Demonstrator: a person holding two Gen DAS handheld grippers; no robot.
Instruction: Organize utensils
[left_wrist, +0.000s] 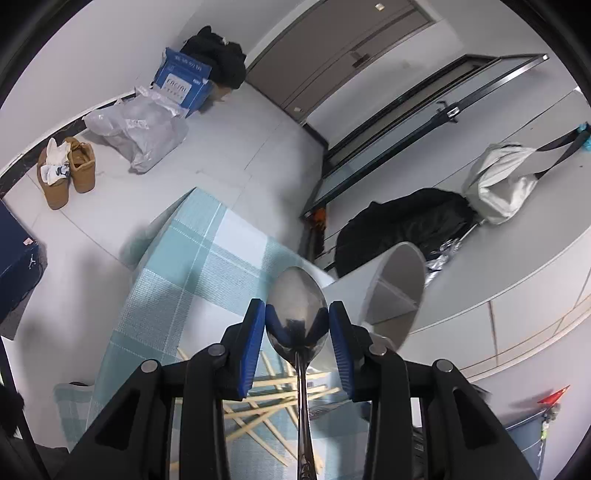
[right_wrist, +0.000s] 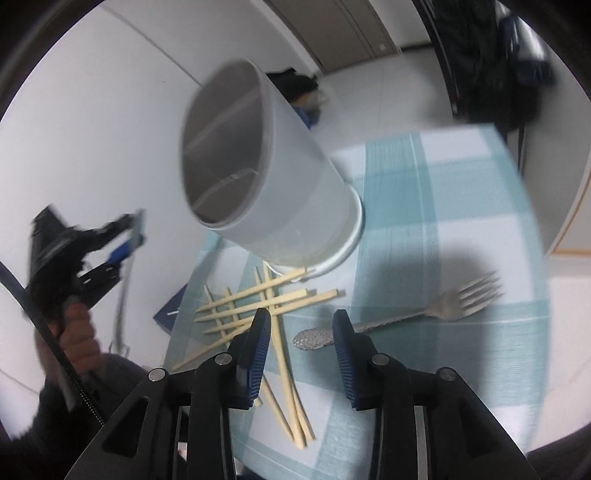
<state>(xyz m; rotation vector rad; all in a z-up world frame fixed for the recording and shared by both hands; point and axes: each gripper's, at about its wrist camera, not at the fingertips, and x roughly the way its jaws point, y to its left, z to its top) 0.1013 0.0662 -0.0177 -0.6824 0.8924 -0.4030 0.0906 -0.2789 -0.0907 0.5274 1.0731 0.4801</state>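
My left gripper (left_wrist: 297, 321) is shut on a metal spoon (left_wrist: 297, 314), bowl between the blue pads, handle hanging down, lifted above the table. The white divided utensil holder (left_wrist: 391, 291) stands just right of it; in the right wrist view the holder (right_wrist: 266, 177) stands at the table's far left. Several wooden chopsticks (right_wrist: 258, 306) lie crossed in front of the holder. A metal fork (right_wrist: 436, 314) lies right of them. My right gripper (right_wrist: 301, 332) is open and empty above the chopsticks and the fork's handle. The left gripper with the spoon (right_wrist: 125, 240) shows at the left.
The table carries a teal and white checked cloth (right_wrist: 461, 221). On the floor are brown boots (left_wrist: 66, 173), a plastic bag (left_wrist: 136, 129) and a blue box (left_wrist: 184, 81). A black coat (left_wrist: 402, 229) and a white bag (left_wrist: 498, 181) hang at the right.
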